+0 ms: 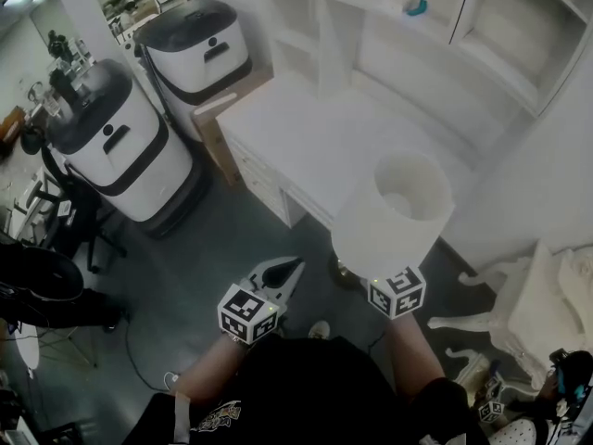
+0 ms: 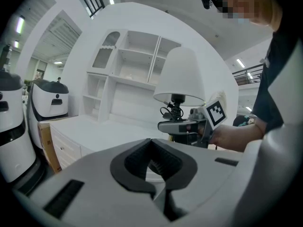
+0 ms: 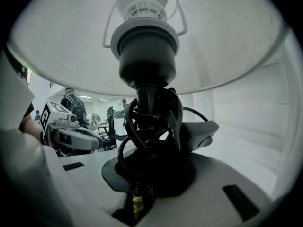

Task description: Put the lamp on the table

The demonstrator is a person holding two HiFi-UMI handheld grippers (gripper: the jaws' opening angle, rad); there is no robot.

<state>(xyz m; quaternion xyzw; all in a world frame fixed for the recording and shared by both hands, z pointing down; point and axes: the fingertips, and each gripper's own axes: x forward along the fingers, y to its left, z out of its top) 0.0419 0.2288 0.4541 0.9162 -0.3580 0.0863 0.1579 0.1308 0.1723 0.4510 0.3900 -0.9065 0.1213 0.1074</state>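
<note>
My right gripper (image 3: 147, 176) is clenched on the lamp (image 1: 394, 213), low on its dark stem (image 3: 147, 96) under the shade (image 3: 227, 41) (the cord (image 3: 137, 131) is wound round that stem). The lamp hangs upright at centre right of the head view, by the near edge of the white table (image 1: 306, 128). My left gripper (image 1: 283, 276), lower centre, is closed on nothing.

The lamp (image 1: 394, 213) hangs at centre right, before the tabletop (image 1: 306, 133). Behind the tabletop, at upper right, stand shelves (image 1: 482, 26).
</note>
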